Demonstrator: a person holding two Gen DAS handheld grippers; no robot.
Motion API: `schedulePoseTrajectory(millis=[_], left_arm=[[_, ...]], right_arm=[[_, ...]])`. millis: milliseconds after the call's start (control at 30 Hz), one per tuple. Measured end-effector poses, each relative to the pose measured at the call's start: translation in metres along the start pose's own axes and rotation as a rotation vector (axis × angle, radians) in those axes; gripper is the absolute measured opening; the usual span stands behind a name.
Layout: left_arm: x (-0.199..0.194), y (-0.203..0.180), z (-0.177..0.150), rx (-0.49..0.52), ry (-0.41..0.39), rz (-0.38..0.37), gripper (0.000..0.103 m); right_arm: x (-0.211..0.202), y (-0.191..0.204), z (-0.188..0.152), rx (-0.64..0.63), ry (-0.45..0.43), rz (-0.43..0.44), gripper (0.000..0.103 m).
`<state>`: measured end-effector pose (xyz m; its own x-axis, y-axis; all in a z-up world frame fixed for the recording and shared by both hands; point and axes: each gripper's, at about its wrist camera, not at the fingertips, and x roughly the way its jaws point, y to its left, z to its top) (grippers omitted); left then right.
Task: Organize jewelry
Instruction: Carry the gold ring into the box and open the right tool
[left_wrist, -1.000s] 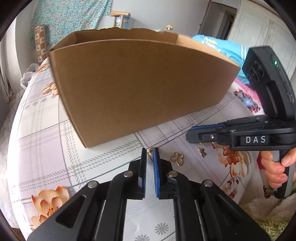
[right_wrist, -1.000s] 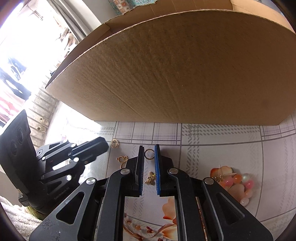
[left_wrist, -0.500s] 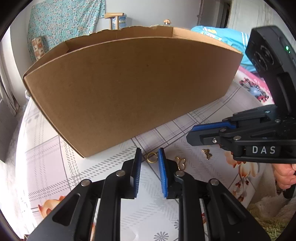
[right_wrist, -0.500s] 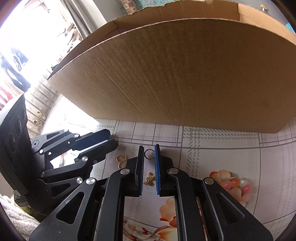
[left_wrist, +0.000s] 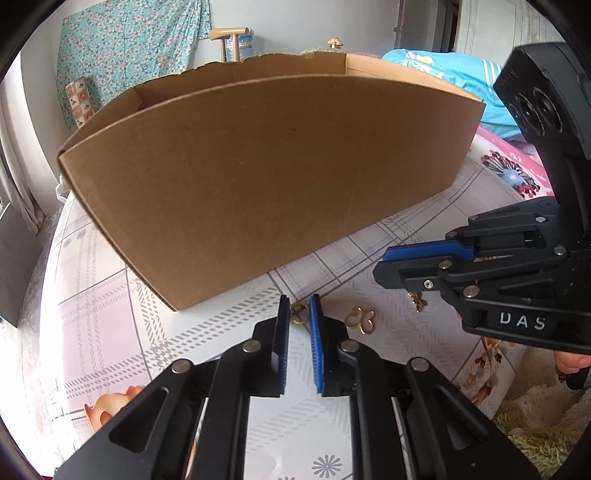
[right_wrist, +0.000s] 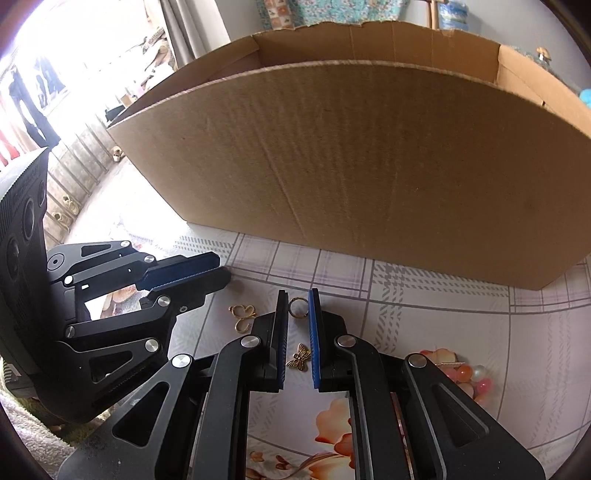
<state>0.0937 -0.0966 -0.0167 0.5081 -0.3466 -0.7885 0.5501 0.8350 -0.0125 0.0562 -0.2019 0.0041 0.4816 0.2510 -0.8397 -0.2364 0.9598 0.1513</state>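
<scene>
Small gold jewelry lies on the patterned tablecloth in front of a cardboard box (left_wrist: 266, 177). A gold ring (left_wrist: 298, 313) sits between the tips of my left gripper (left_wrist: 300, 308), which is narrowly open around it. A gold heart-shaped piece (left_wrist: 360, 320) lies just right of it. A gold butterfly charm (right_wrist: 300, 361) lies between the fingers of my right gripper (right_wrist: 297, 297), which is also narrowly open, with a ring (right_wrist: 297, 308) at its tips. The right gripper also shows in the left wrist view (left_wrist: 424, 260). The left gripper shows in the right wrist view (right_wrist: 192, 271).
The box (right_wrist: 369, 155) is open-topped and stands close behind the jewelry. A cluster of pink and white beads (right_wrist: 471, 374) lies to the right. The table edge and a fuzzy green rug (left_wrist: 535, 435) are at the lower right.
My left gripper has opened a little and moved forward so its tips straddle the ring. The right gripper has opened slightly and both views have risen, showing the box's inside.
</scene>
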Motion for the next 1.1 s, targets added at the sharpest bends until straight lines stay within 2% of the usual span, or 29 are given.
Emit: schedulePoseTrajectory(millis=[300,500,700,800,900,1100], left_arm=[[-0.023,0.005,-0.003,-0.02,-0.045,-0.012,0.01],[-0.054,0.007,0.002,-0.018,-0.101,-0.042,0.01],[-0.101,0.007,0.031,0.033,-0.233,-0.115,0.01],[-0.107,0.008,0.059,0.054,-0.273,-0.145,0.01],[-0.089,0.011,0.089,0.051,-0.25,-0.147,0.01],[-0.019,0.029,0.139,-0.039,-0.074,-0.202,0.01]], right_arm=[[-0.022,0.016,-0.004,-0.041,-0.053,-0.031,0.009],[-0.055,0.022,-0.005,-0.048,-0.118,-0.018,0.009],[-0.109,0.02,0.017,-0.045,-0.243,0.028,0.009],[-0.127,0.003,0.039,-0.048,-0.302,0.032,0.009],[-0.115,-0.017,0.059,-0.034,-0.294,0.01,0.009],[-0.07,-0.057,0.097,0.005,-0.17,-0.016,0.009]])
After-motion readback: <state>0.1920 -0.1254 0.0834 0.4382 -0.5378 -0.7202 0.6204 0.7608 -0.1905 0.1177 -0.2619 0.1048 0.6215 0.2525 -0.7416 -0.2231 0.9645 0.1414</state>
